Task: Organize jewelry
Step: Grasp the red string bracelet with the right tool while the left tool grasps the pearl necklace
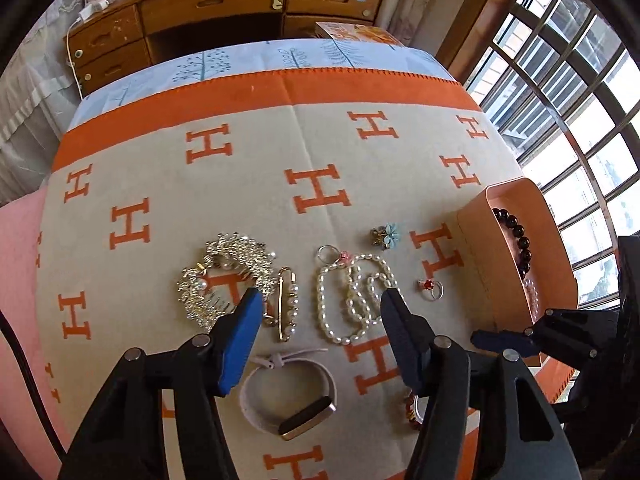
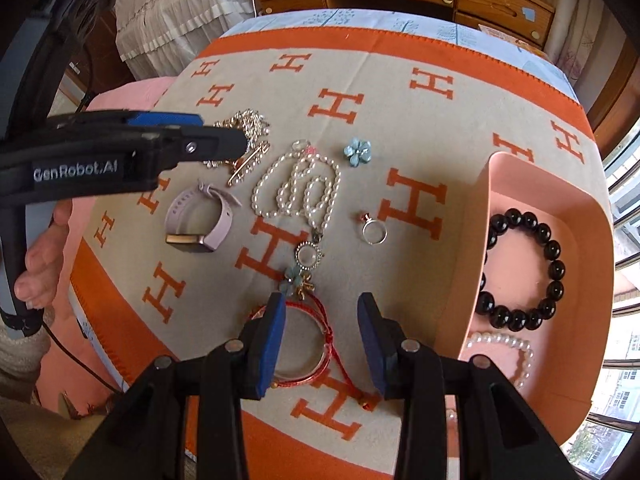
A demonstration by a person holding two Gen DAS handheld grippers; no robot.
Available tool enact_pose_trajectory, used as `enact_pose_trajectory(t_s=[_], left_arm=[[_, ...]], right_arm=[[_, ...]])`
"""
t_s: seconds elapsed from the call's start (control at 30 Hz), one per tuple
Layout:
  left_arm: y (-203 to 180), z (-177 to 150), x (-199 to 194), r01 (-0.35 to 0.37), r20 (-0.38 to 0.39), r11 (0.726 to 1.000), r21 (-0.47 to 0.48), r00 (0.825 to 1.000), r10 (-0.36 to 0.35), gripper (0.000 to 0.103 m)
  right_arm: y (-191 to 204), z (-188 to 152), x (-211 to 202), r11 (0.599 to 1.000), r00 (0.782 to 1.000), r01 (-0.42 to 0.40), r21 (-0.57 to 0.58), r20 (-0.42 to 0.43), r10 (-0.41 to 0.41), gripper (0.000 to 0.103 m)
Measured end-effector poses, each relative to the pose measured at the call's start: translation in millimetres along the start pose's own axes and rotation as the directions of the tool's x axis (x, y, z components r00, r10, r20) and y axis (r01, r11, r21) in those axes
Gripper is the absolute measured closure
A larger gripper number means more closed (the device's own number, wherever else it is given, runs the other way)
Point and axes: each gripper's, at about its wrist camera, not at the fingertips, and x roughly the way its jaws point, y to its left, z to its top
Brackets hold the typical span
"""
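Note:
Jewelry lies on an orange-and-beige H-patterned cloth. A pearl necklace (image 1: pixel 352 296) (image 2: pixel 298 188) lies in the middle, with a gold pearl pin (image 1: pixel 287 304) and a crystal brooch (image 1: pixel 218 280) to its left. A lilac watch (image 1: pixel 288 396) (image 2: pixel 200 220), a red-stone ring (image 1: pixel 431 289) (image 2: pixel 372 230) and a blue flower clip (image 1: pixel 385 235) (image 2: pixel 358 151) lie around it. My left gripper (image 1: pixel 320 304) (image 2: pixel 240 142) is open and empty above the pin and necklace. My right gripper (image 2: pixel 322 312) is open and empty above a red bangle (image 2: pixel 304 344). An orange tray (image 1: pixel 476 240) (image 2: pixel 486 184) holds a black bead bracelet (image 2: pixel 524 270) and a pearl bracelet (image 2: pixel 508 348).
A wooden desk with drawers (image 1: pixel 224 12) stands behind the table. A window with a metal grille (image 1: pixel 568 92) is on the right. A bed with white ruffled cover (image 2: pixel 176 12) is on the left. The tray sits at the table's right edge.

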Motion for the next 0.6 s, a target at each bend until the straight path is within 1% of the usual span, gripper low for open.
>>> enact_pose_trajectory(t_s=[0.03,0.1,0.17,0.27,0.37,0.4,0.43,0.47,0.5,0.6], left_arm=[[-3,2,5,0.005,-0.012,1.000,0.003,1.000,-0.005,0.052],[-6,6,15,0.018,-0.042,1.000,0.001,0.999,-0.018,0.058],[-7,9,24,0.030,-0.067,1.000,-0.009,0.997,-0.030,0.059],[-7,12,36,0.030,-0.097,0.999,-0.024,0.995,-0.033,0.066],[-8,15,44,0.036,-0.120,0.999,-0.040,0.992,-0.041,0.072],[-9,16,47,0.031,-0.123,0.999,-0.043,0.992,-0.036,0.075],[-9,17,49,0.029,-0.126,0.999,-0.044,0.991,-0.035,0.076],[-10,17,51,0.028,-0.130,0.999,-0.045,0.991,-0.034,0.077],[-10,17,54,0.027,-0.135,0.998,-0.048,0.990,-0.034,0.079],[-13,18,60,0.026,-0.147,0.998,-0.051,0.989,-0.033,0.081]], right_arm=[[1,-1,3,1.000,1.000,0.000,-0.009,-0.010,-0.001,0.065],[3,-3,8,1.000,1.000,0.006,-0.030,-0.025,-0.006,0.065],[8,-4,11,0.997,0.999,0.033,-0.071,-0.026,-0.035,0.066],[15,-5,17,0.993,0.998,0.038,-0.116,-0.043,-0.043,0.066],[23,-7,18,0.980,0.997,0.076,-0.186,-0.016,-0.081,0.070],[24,-7,18,0.977,0.996,0.082,-0.195,-0.010,-0.086,0.076],[24,-7,18,0.977,0.996,0.084,-0.197,-0.002,-0.086,0.087],[23,-7,17,0.978,0.997,0.074,-0.195,-0.002,-0.076,0.090],[23,-8,17,0.980,0.998,0.059,-0.188,-0.002,-0.061,0.096],[21,-12,14,0.985,0.999,0.043,-0.167,0.014,-0.041,0.097]])
